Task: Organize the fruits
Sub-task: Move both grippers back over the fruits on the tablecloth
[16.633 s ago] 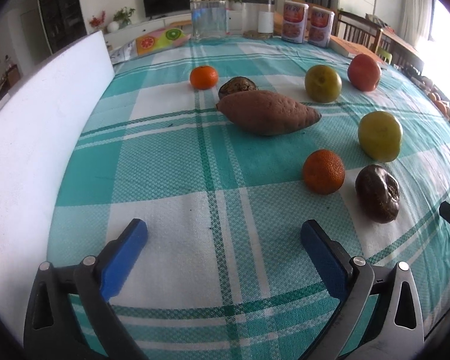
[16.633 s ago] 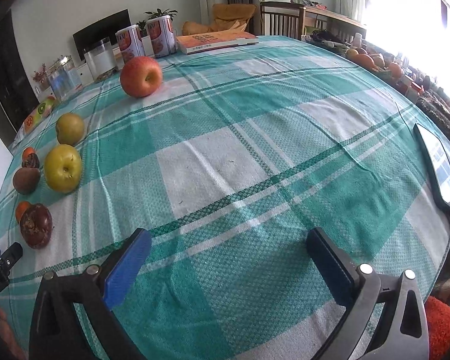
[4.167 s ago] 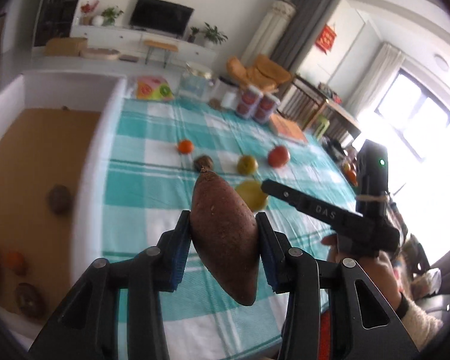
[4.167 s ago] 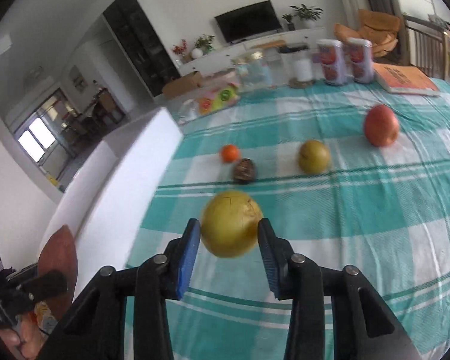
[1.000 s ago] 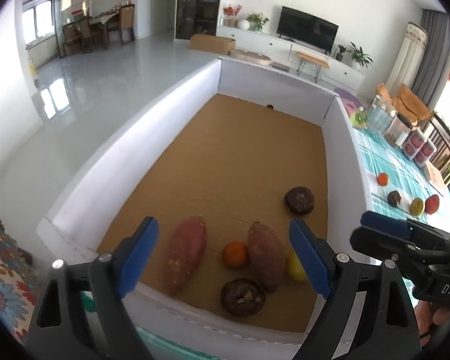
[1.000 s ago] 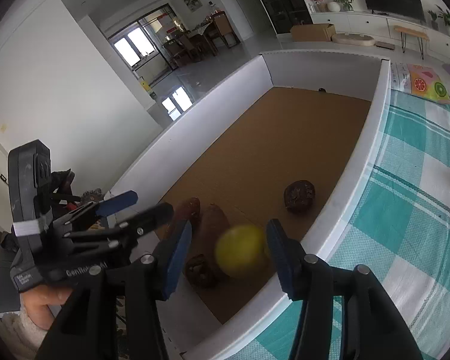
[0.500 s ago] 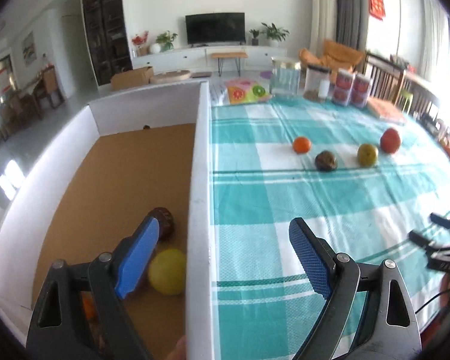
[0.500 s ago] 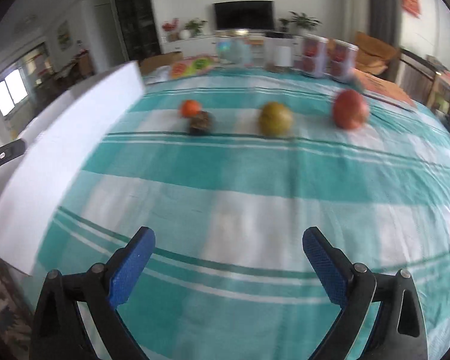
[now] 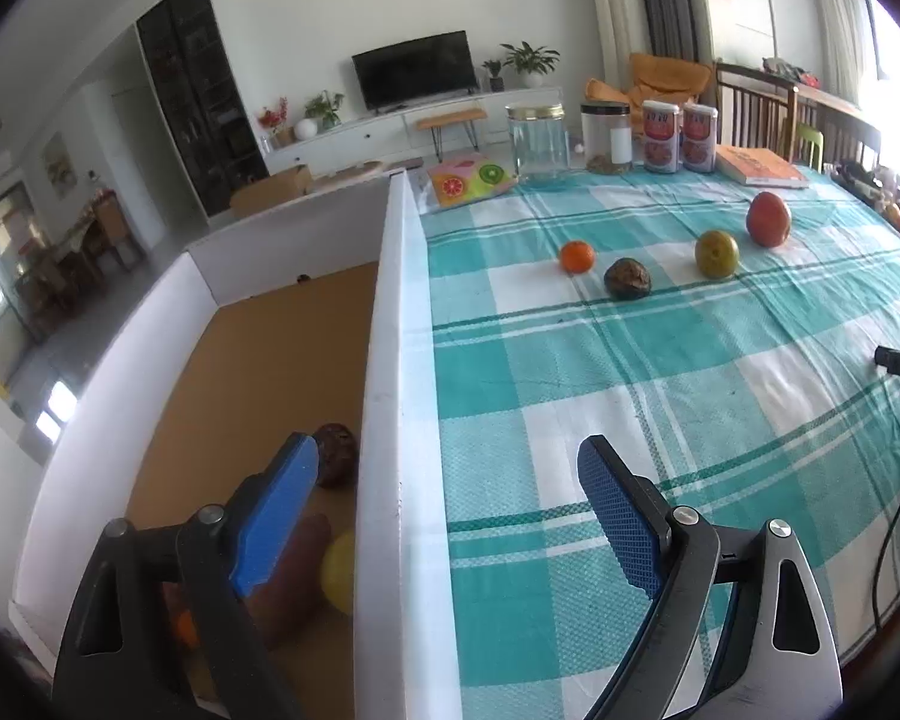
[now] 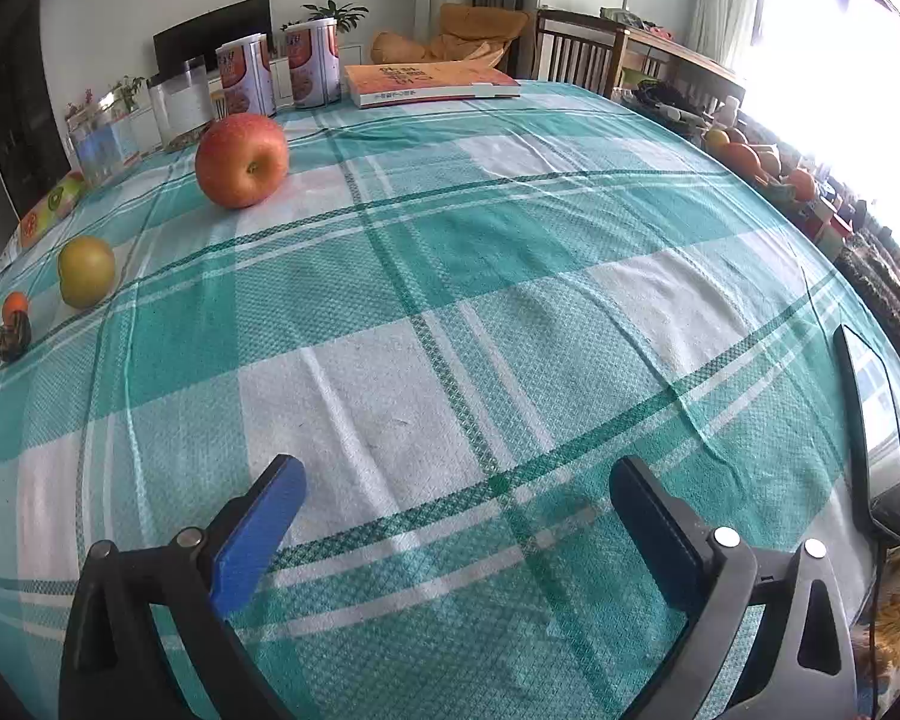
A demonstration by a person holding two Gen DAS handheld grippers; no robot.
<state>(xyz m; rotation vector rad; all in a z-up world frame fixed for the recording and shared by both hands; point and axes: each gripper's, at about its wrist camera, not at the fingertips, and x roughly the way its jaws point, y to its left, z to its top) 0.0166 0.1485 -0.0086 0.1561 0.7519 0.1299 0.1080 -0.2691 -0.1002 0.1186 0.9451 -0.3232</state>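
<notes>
My left gripper is open and empty, straddling the white wall of the cardboard box. Inside the box lie a dark fruit, a yellow fruit, a sweet potato and a small orange. On the checked cloth farther off sit an orange, a dark fruit, a green-yellow fruit and a red apple. My right gripper hangs over bare cloth, its jaws opening with nothing between them. The apple and green-yellow fruit lie far to its left.
Two cans, glass jars and an orange book stand along the table's far edge. A dark tablet lies at the right edge with a cable. More fruit is piled beyond the table's right side.
My right gripper let the yellow fruit go into the box, spread its jaws and swung right over the table. My left gripper swung right from over the box to its wall.
</notes>
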